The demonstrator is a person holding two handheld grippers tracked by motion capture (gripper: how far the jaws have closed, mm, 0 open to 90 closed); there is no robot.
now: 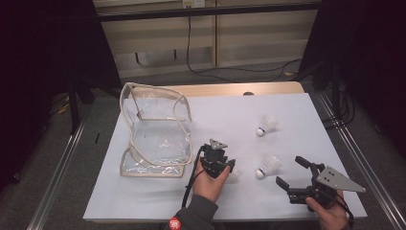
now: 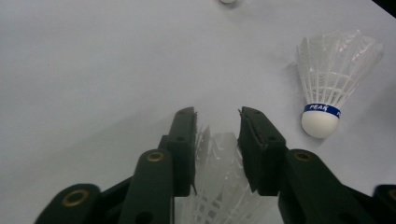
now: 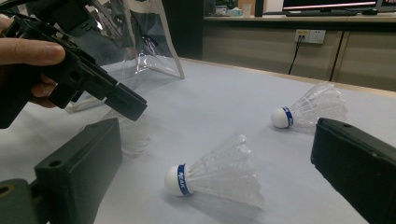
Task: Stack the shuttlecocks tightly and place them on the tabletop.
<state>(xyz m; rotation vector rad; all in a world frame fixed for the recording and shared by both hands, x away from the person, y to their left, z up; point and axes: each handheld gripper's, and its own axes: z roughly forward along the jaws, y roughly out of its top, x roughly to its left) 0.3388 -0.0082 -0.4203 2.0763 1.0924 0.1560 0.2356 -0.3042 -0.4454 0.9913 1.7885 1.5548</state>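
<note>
Down near the front edge of the tabletop (image 1: 143, 191), about midway along it, the left gripper (image 2: 217, 122) has its jaws set on either side of a white shuttlecock's (image 2: 219, 186) feather skirt, touching it, so it is grasping that shuttlecock. A second shuttlecock (image 1: 267, 166) with a blue band lies on its side just to the right, apart from the gripper, with bare white surface between them. A third shuttlecock (image 1: 266, 125) lies farther back toward the right edge, well apart from the other two. The right gripper (image 1: 291, 171) hangs over the front right corner with its jaws spread wide, holding nothing. A clear plastic bag (image 1: 155, 129) with beige trim stands at the back left, mouth open, and bare tabletop lies between it and the left gripper.
</note>
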